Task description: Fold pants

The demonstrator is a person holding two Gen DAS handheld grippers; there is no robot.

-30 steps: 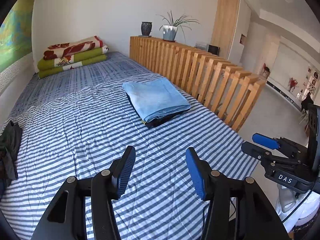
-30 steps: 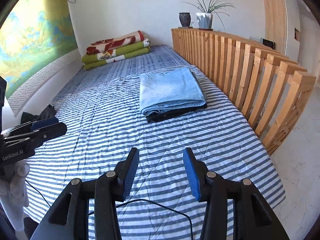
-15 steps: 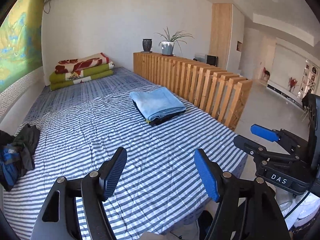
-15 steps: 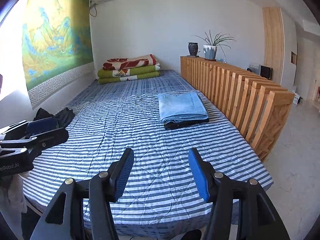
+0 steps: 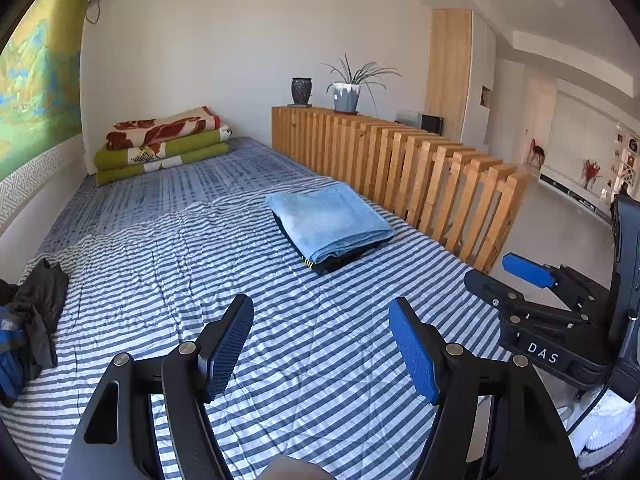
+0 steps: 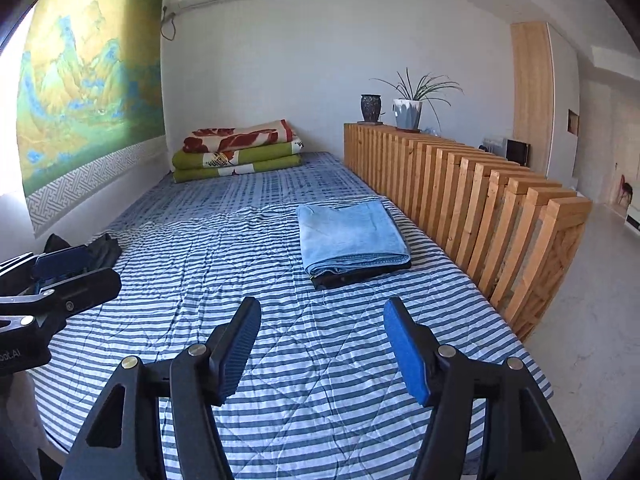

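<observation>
A folded light blue pair of pants point(image 5: 330, 220) point(image 6: 352, 236) lies on top of a dark folded garment, on the right half of the striped bed near the wooden rail. A crumpled dark pile of clothes point(image 5: 36, 320) point(image 6: 98, 248) sits at the bed's left edge. My left gripper point(image 5: 320, 302) hovers open over the near part of the bed with nothing between its fingers. My right gripper point(image 6: 322, 304) is beside it, also empty, and its jaws are opening. Each gripper shows in the other's view: the right gripper point(image 5: 528, 276) at the right edge, the left gripper point(image 6: 64, 268) at the left edge.
The blue-and-white striped bed sheet point(image 5: 200, 264) fills the foreground. A wooden slat rail point(image 6: 480, 208) runs along the bed's right side, with two plant pots point(image 6: 406, 114) on its far end. Folded blankets point(image 5: 160, 140) lie at the head. A wall hanging point(image 6: 88, 88) covers the left wall.
Both grippers have drawn back from the bed and tipped upward, so more of the room shows. Both pairs of jaws stand wider. The dark clothes pile has come into fuller view at the left.
</observation>
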